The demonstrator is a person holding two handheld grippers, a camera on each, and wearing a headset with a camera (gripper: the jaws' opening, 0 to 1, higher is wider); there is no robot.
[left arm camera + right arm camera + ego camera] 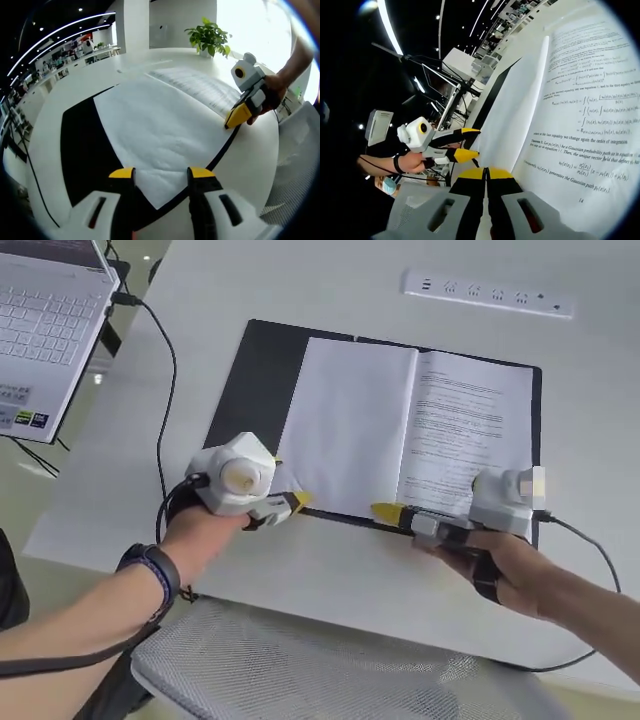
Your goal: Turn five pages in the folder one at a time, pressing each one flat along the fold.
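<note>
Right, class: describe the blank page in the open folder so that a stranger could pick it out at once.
On the white workbench, find the black folder lying open near its middle. Two sheets meet at its fold; take the left sheet. It is plain white, whereas the right sheet is covered in printed text.

The black folder (262,380) lies open and flat on the white bench (300,290), turned slightly askew. A blank white page (350,425) covers most of its left half, leaving a strip of dark cover bare. The right page (465,430) carries dense printed text and formulas. They meet at the fold (408,425).
</note>
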